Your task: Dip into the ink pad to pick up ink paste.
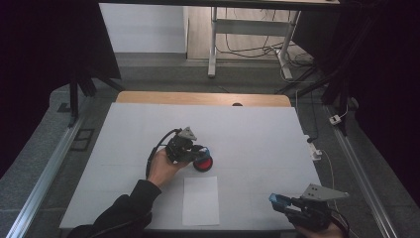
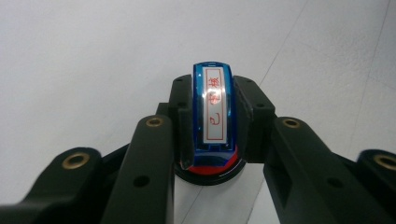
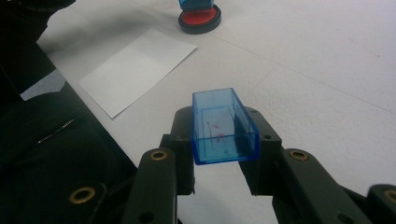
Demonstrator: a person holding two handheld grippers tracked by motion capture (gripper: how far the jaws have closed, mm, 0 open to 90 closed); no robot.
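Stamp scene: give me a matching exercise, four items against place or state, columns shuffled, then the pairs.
Column 1:
1. blue stamp
2. blue cap
3. red ink pad
4. white paper

Column 2:
A. lying flat on the table, nothing on it
B. clamped in the right gripper, hollow side up
C. clamped in the left gripper, set down on the pad
D. round, in a black rim, under the stamp

Pairs: 1-C, 2-B, 3-D, 4-A
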